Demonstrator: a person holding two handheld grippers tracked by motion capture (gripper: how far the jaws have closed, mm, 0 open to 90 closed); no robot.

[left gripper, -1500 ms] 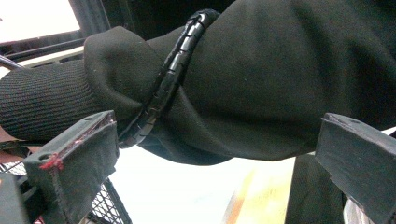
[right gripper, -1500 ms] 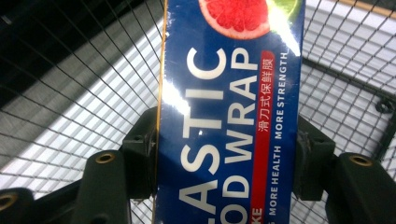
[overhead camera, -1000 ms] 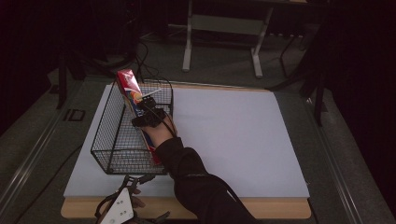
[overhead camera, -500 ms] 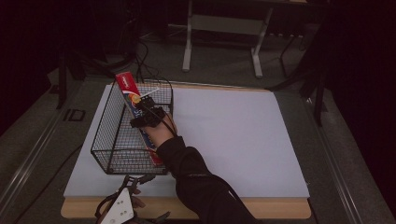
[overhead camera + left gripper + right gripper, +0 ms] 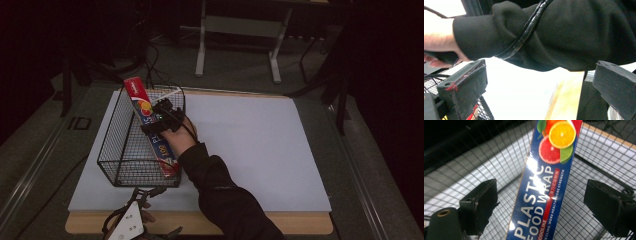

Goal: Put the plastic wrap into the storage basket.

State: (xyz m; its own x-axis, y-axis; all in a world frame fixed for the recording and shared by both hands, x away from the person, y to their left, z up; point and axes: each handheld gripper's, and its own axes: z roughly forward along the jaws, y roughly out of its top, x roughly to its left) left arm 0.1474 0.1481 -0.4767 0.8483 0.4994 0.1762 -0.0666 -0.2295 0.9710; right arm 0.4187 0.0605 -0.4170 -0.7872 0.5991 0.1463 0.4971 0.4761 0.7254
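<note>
- The left gripper [image 5: 134, 222] waits at the near table edge, jaws parted and empty.
- The right gripper [image 5: 161, 120] has just been opening; its black pads [image 5: 481, 202] now stand clear on either side of the long blue plastic food wrap box [image 5: 544, 185].
- That box [image 5: 150, 125] leans inside the black wire basket [image 5: 112, 150], its red end over the far rim (released, I judge, so the placing looks done).

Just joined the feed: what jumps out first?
A bright plastic wrap box leans slantwise in the wire basket at the white mat's left, one end poking above the rim. The right gripper sits over it, jaws just opened and clear of the box.
</note>
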